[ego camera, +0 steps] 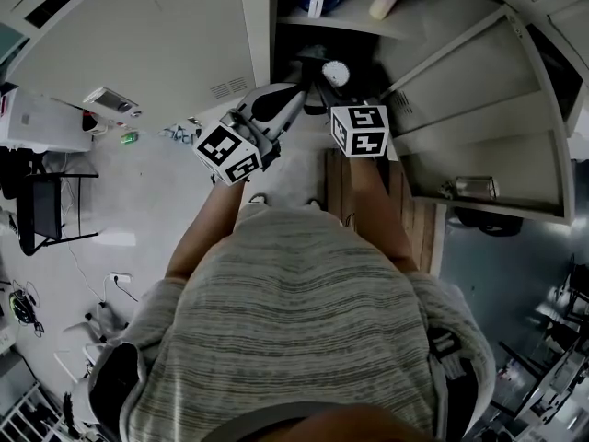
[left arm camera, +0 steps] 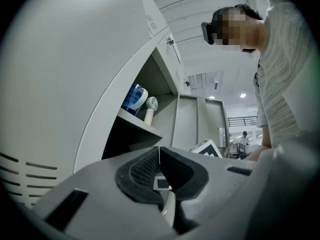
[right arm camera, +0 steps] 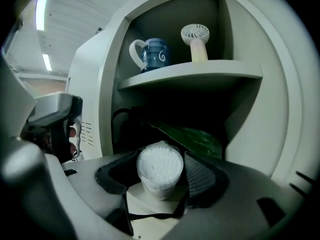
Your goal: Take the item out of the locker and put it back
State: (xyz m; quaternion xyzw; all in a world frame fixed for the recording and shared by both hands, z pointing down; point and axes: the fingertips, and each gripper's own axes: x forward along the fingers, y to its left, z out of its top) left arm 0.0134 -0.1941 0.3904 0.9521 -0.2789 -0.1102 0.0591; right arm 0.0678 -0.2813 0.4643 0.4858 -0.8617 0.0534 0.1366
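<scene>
A round white tub of cotton swabs (right arm camera: 160,168) sits between the pads of my right gripper (right arm camera: 161,178), which is shut on it just in front of the open locker (right arm camera: 250,134). From the head view the tub (ego camera: 336,73) shows as a white disc at the mouth of the dark lower compartment, ahead of the right gripper (ego camera: 339,86). My left gripper (left arm camera: 159,158) is shut with its pads pressed together and nothing between them. It hangs to the left of the opening (ego camera: 293,95), beside the neighbouring closed door.
A shelf (right arm camera: 190,76) above the lower compartment carries a blue mug (right arm camera: 152,54) and a small white hand fan (right arm camera: 196,39). Something green (right arm camera: 195,136) lies deep in the dark compartment. The locker door (ego camera: 479,127) stands open to the right. Closed lockers (ego camera: 138,44) are at the left.
</scene>
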